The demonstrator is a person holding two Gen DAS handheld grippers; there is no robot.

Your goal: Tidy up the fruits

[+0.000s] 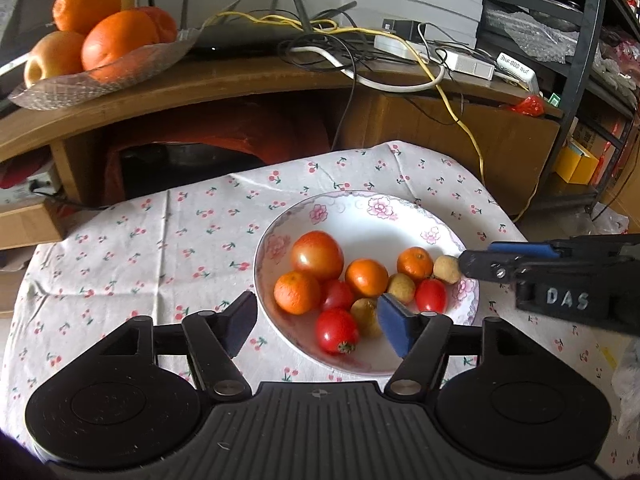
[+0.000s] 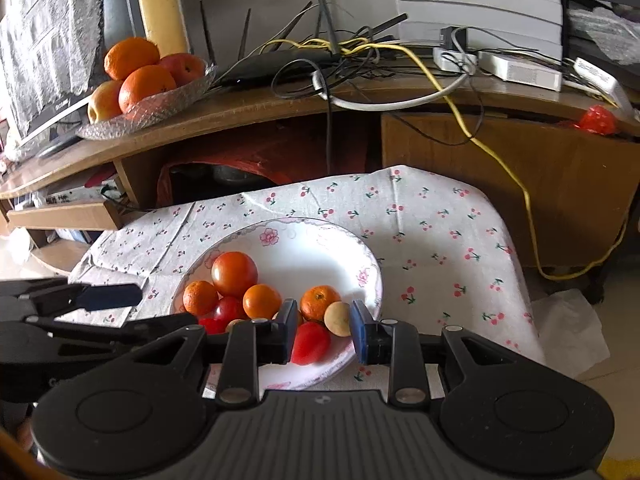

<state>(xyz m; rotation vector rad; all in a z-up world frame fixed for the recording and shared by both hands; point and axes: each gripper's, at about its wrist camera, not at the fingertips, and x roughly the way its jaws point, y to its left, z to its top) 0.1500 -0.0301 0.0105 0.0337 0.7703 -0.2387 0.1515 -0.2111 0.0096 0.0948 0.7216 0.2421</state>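
Observation:
A white flowered plate (image 1: 380,228) on the cherry-print cloth holds a large tomato (image 1: 317,254), three mandarins (image 1: 366,278), small red tomatoes (image 1: 336,330) and brown longans (image 1: 402,288). My left gripper (image 1: 318,323) hangs open over the plate's near-left rim, its blue pad beside a longan (image 1: 366,316). My right gripper (image 2: 324,330) is open low over the plate (image 2: 312,248), with a pale longan (image 2: 338,318) and a red tomato (image 2: 310,342) in the gap between its fingers. In the left wrist view the right gripper (image 1: 476,258) reaches in from the right, its tips by the rim longan (image 1: 448,269).
A glass dish (image 1: 100,80) of oranges and apples sits on the wooden shelf (image 1: 240,76) behind the table, with tangled cables and power strips (image 1: 400,46) to its right. A metal rack (image 1: 580,80) stands far right. The cloth (image 1: 160,248) lies bare left of the plate.

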